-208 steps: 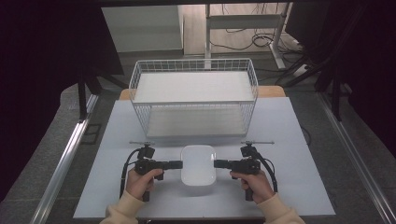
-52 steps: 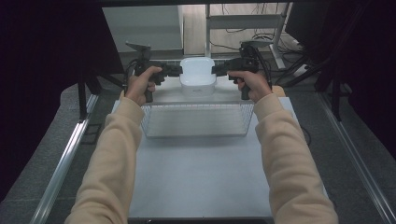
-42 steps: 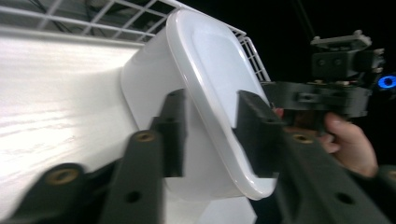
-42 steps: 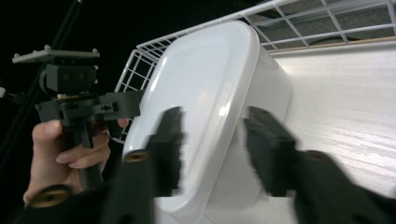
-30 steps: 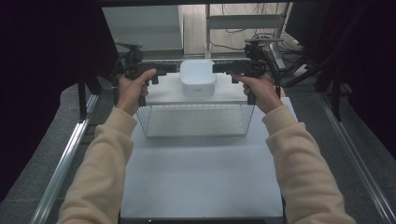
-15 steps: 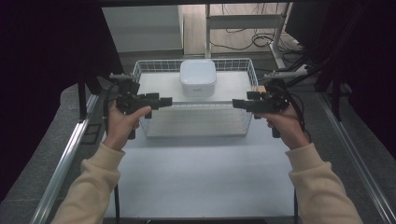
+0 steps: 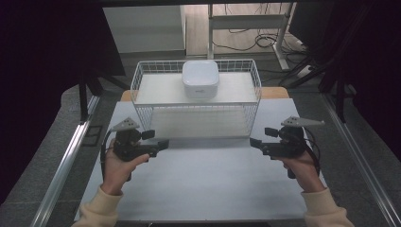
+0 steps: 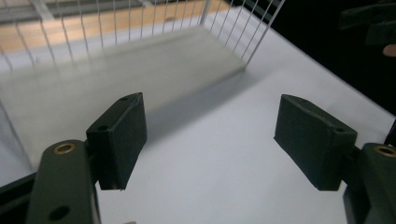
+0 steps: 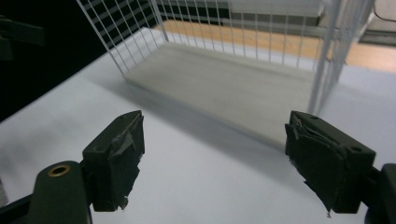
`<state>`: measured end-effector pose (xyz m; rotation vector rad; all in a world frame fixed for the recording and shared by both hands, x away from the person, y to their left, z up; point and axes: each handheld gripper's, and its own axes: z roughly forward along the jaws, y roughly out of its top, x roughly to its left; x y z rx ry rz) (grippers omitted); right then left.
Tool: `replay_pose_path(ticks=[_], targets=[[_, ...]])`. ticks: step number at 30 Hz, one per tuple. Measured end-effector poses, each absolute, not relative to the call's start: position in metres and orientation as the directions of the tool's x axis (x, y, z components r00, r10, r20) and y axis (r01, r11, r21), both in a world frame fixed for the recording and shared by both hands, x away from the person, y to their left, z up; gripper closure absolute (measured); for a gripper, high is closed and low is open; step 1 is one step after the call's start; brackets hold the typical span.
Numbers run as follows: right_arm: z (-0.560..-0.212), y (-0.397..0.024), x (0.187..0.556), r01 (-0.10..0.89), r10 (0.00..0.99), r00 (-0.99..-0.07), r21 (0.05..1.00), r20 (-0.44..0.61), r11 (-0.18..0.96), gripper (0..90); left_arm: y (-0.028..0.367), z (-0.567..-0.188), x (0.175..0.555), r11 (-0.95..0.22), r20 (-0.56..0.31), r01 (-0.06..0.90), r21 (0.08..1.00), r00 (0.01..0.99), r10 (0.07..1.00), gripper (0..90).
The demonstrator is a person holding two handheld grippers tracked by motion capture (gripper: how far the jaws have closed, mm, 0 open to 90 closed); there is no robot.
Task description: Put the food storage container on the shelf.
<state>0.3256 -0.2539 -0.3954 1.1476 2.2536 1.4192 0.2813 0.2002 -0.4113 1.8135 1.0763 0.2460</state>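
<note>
A white square box with rounded corners point(image 7: 200, 78) sits on the top white panel of a white wire basket point(image 7: 136, 85) at the far side of the table, near the middle of the panel. My left gripper point(image 7: 163, 144) hovers over the table in front of the basket's left corner, pointing right, jaws open and empty. My right gripper point(image 7: 253, 142) is level with it in front of the right corner, pointing left, open and empty. In the left gripper view, my left gripper point(image 8: 210, 140) faces the basket's lower board point(image 8: 140, 70). In the right gripper view, my right gripper point(image 9: 215, 158) faces the same board point(image 9: 233, 88).
The white tabletop point(image 7: 208, 179) spreads between the two hands. A metal rail point(image 7: 66, 165) runs along the table's left side and another point(image 7: 364, 165) along its right. Cables point(image 7: 265, 40) lie on the floor behind the basket.
Both grippers let go of the white box on top of the basket, then drew back towards the person and down to just above the table, spreading apart.
</note>
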Motion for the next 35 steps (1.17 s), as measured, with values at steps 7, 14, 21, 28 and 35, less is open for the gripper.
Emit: replay_pose_path(ticks=[7, 14, 21, 28, 35], targets=[[-0.448, -0.263, 0.316, 0.561, 0.746, -0.63, 0.791, 0.217, 0.244, 19.4, 0.207, -0.447, 0.27, -0.132, -0.294, 0.601, 0.788, 0.556, 0.777, 24.7], [-0.482, -0.258, 0.311, 0.596, 0.755, -0.628, 0.74, 0.189, 0.31, 19.0, 0.204, -0.472, 0.268, -0.16, -0.301, 0.64, 0.751, 0.547, 0.781, 24.4], [-0.485, -0.258, 0.311, 0.592, 0.758, -0.626, 0.745, 0.183, 0.308, 18.7, 0.205, -0.477, 0.268, -0.168, -0.28, 0.645, 0.746, 0.532, 0.799, 24.1], [-0.477, -0.265, 0.31, 0.578, 0.769, -0.61, 0.771, 0.191, 0.268, 19.1, 0.204, -0.477, 0.268, -0.168, -0.275, 0.639, 0.75, 0.533, 0.8, 24.1], [-0.471, -0.261, 0.313, 0.561, 0.758, -0.628, 0.777, 0.176, 0.285, 18.6, 0.207, -0.477, 0.267, -0.159, -0.269, 0.638, 0.754, 0.52, 0.81, 24.2]])
